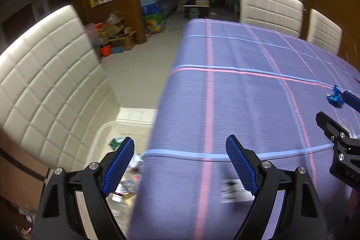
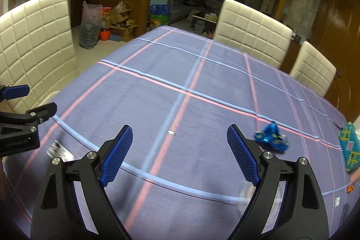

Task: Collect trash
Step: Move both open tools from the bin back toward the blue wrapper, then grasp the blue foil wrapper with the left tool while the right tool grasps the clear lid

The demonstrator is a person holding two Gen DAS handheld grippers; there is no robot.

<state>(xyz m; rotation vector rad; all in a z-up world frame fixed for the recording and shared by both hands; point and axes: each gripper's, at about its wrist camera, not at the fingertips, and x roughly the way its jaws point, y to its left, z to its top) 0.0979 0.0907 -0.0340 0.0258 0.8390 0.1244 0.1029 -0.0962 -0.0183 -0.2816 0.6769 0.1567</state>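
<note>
A crumpled blue wrapper (image 2: 271, 137) lies on the purple plaid tablecloth (image 2: 180, 73), just right of my right gripper (image 2: 180, 138), which is open and empty above the table. The wrapper also shows at the right edge of the left wrist view (image 1: 335, 97). A white printed paper slip (image 1: 234, 191) lies on the cloth near the right finger of my left gripper (image 1: 180, 154), which is open and empty over the table's left edge. The slip also shows in the right wrist view (image 2: 59, 150). A clear bin (image 1: 117, 150) holding several pieces of trash stands on the floor below the left gripper.
Cream padded chairs stand at the left (image 1: 45, 87) and along the far right side (image 2: 249, 35). A colourful beaded item (image 2: 349, 147) lies at the table's right edge. A tiny scrap (image 2: 172, 132) lies mid-table. Boxes and a plastic bag (image 2: 90, 24) sit on the floor beyond.
</note>
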